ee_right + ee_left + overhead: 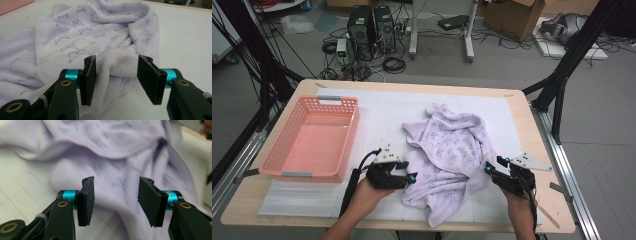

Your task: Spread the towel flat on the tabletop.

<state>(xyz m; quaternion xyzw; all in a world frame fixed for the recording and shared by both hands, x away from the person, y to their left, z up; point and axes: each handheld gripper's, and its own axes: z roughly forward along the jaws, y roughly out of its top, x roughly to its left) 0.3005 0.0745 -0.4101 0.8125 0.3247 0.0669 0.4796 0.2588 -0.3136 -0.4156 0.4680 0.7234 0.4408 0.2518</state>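
Towel (451, 155) lies crumpled mid-table, right of pink basket (312, 137) | left gripper (411, 177) jaws apart, near its left edge | right gripper (116, 72) jaws apart around a fold | tip: close on the hem, lift slowly.

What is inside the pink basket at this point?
The pink basket holds nothing: its bare floor shows across in the high view. The lilac towel lies crumpled on the table's white mat beside it; whatever the towel covers stays hidden.

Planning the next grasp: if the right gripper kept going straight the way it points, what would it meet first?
Probably the rolled hem of the lavender towel: the right gripper has its jaws open, and that fold already sits between them, though depth is hard to judge.
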